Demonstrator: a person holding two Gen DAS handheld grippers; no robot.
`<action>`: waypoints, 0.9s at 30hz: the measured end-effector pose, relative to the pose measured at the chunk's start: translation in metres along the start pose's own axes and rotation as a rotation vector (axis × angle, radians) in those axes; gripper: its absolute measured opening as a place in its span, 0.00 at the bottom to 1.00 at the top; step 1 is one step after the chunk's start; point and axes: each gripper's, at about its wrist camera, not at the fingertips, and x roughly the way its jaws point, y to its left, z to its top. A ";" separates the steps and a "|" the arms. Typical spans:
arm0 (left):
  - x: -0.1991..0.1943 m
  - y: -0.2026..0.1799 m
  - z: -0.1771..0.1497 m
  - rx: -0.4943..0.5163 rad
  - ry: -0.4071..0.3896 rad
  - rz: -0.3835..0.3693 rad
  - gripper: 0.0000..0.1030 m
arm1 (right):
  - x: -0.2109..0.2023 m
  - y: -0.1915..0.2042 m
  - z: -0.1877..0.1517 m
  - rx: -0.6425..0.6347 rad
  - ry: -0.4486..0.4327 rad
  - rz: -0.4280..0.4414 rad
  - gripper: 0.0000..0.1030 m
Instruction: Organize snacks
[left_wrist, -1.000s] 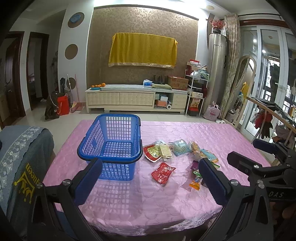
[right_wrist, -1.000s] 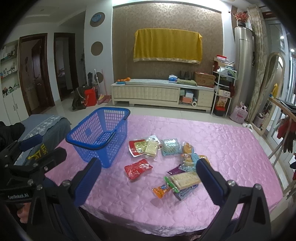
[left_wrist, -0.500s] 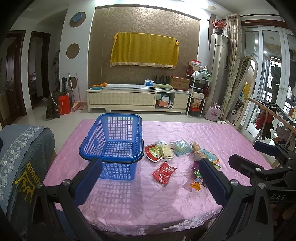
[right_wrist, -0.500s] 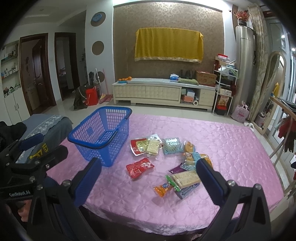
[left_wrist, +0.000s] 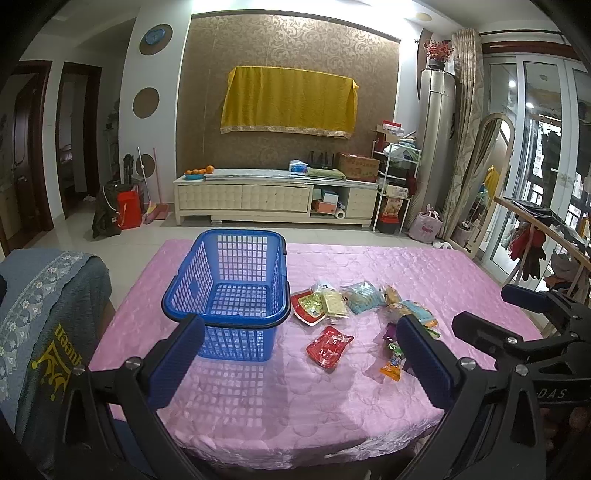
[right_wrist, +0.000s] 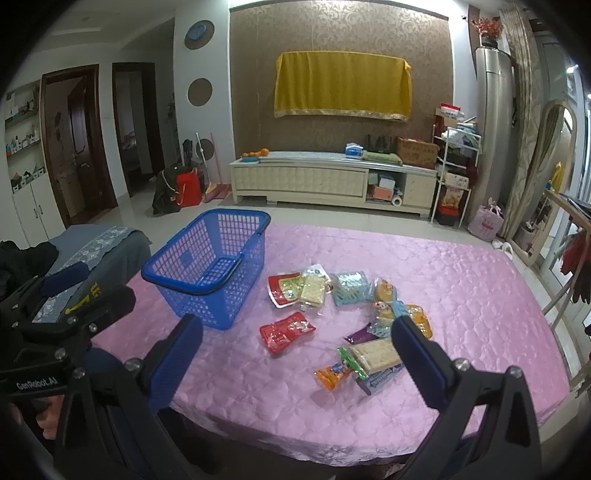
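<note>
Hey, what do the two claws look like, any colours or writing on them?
Both match: black angular frames with silver bolts, each carrying two flat blue pads. The left claw shows white "GenRobot.AI" lettering on its body in the right wrist view; the right claw shows "DAS" in the left wrist view. No cables or sleeves show.

A table (right_wrist: 461, 295) under a quilted pink cloth (left_wrist: 258, 398) carries an empty blue basket (left_wrist: 229, 295) on its left part. Just right of it, loose snack packets (right_wrist: 354, 317) lie scattered, with a red packet (right_wrist: 284, 332) nearest the basket.
</note>
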 end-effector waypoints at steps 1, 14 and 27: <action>0.000 0.000 0.001 0.002 -0.001 0.000 1.00 | 0.000 0.000 0.001 -0.001 -0.001 0.006 1.00; 0.027 -0.023 0.049 0.096 0.010 -0.092 1.00 | 0.001 -0.041 0.042 0.027 -0.052 -0.048 1.00; 0.116 -0.084 0.069 0.196 0.142 -0.248 1.00 | 0.045 -0.125 0.042 0.084 0.033 -0.128 1.00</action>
